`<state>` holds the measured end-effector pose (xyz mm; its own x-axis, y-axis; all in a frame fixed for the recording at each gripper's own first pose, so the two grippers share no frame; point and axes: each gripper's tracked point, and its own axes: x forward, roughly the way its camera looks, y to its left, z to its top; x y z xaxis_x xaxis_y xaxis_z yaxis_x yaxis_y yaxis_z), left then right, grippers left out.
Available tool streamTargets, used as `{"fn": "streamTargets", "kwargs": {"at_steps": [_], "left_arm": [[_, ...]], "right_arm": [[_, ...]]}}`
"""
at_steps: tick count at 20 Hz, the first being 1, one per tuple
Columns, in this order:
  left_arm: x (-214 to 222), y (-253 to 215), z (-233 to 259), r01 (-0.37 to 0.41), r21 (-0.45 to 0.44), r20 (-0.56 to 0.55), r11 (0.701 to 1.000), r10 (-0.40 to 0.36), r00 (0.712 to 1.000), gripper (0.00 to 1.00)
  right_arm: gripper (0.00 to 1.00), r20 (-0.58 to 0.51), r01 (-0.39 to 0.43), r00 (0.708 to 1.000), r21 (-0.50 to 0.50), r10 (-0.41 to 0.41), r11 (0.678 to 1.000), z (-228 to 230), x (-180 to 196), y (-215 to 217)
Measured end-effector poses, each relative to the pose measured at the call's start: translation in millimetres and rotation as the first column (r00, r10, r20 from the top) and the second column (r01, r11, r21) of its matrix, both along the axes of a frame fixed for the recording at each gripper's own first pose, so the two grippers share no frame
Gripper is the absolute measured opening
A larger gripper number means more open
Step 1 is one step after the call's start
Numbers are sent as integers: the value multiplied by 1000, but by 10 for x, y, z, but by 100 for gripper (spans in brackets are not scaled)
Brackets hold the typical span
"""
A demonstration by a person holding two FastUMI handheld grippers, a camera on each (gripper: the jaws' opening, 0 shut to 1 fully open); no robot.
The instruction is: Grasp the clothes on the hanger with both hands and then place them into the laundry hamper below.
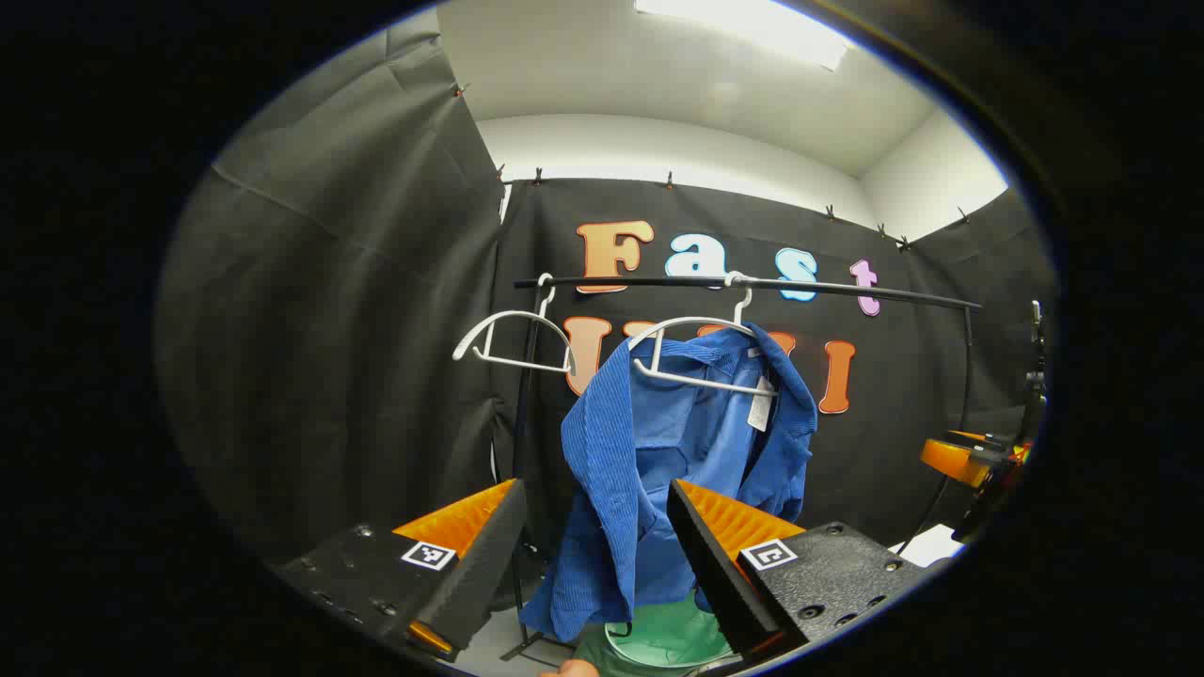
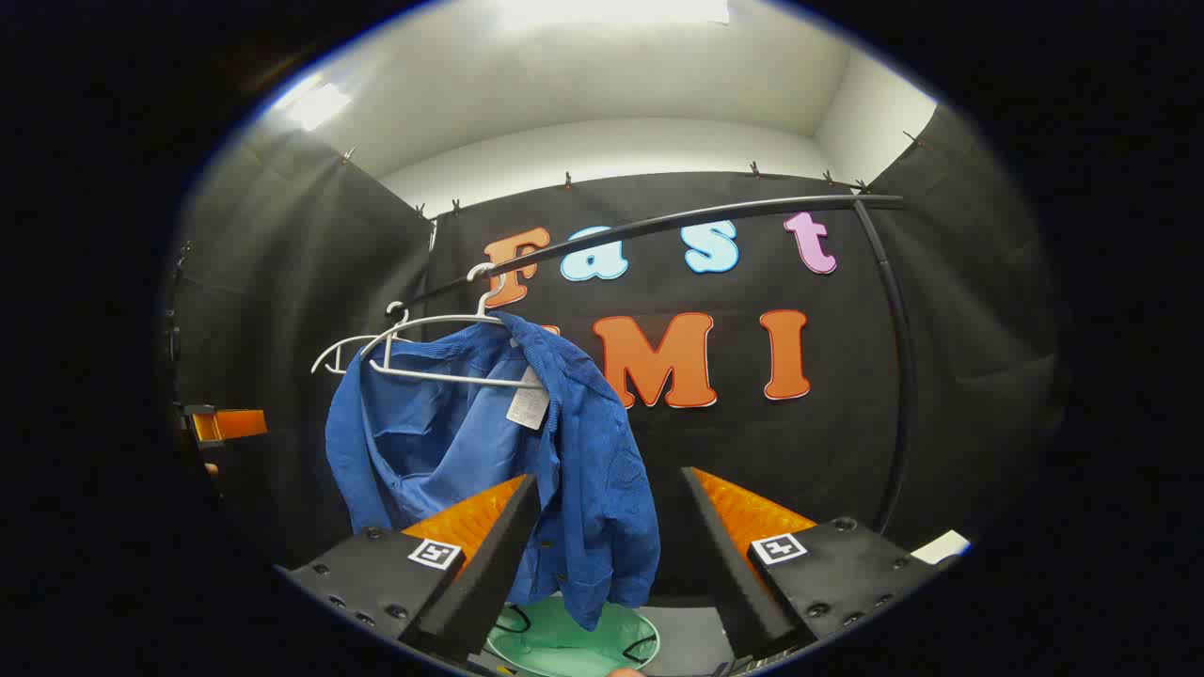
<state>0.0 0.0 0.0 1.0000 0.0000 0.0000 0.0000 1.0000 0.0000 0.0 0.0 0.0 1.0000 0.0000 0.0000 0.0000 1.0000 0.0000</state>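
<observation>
A: Where is the shirt (image 1: 658,470)?
B: In the middle of the frame, on a white hanger (image 1: 701,353) under the rail (image 1: 752,284). The green hamper (image 1: 668,639) sits at the bottom.
A: And the grippers?
B: Left gripper (image 1: 593,545) and right gripper (image 2: 611,545) are both spread wide, holding nothing.
</observation>
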Motion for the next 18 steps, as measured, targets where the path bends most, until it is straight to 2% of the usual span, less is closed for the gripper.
{"fn": "streamTargets", "kwargs": {"at_steps": [2,3,4,6,7,8,11,12,18], "left_arm": [[18,30,36,-13,11,14,1000,13,1000,95],[22,30,36,-17,17,16,1000,17,1000,95],[41,17,38,-17,19,16,1000,17,1000,93],[61,-37,31,-7,21,13,1000,7,1000,95],[63,-60,35,-2,20,13,1000,2,1000,95],[80,-72,35,0,21,13,1000,-1,1000,95],[99,-66,8,-4,21,9,1000,4,1000,92],[117,-48,-16,-7,20,4,1000,7,1000,95],[193,-15,-89,-32,26,-21,999,33,999,95]], "right_arm": [[96,2,20,1000,-19,-20,1000,8,-24,-61],[93,7,25,1000,-21,-25,999,20,-28,-79],[96,12,28,1000,-19,-28,999,29,-44,-92],[96,18,30,999,-11,-30,999,30,-39,-112],[93,18,31,999,-9,-30,999,24,-41,-117],[96,14,29,999,-8,-29,1000,11,-16,-114],[96,2,27,1000,-8,-27,1000,-33,38,-130],[96,-2,25,1000,-7,-25,1000,-53,54,-134],[96,-21,3,1000,3,-3,1000,-159,199,-96]]}}
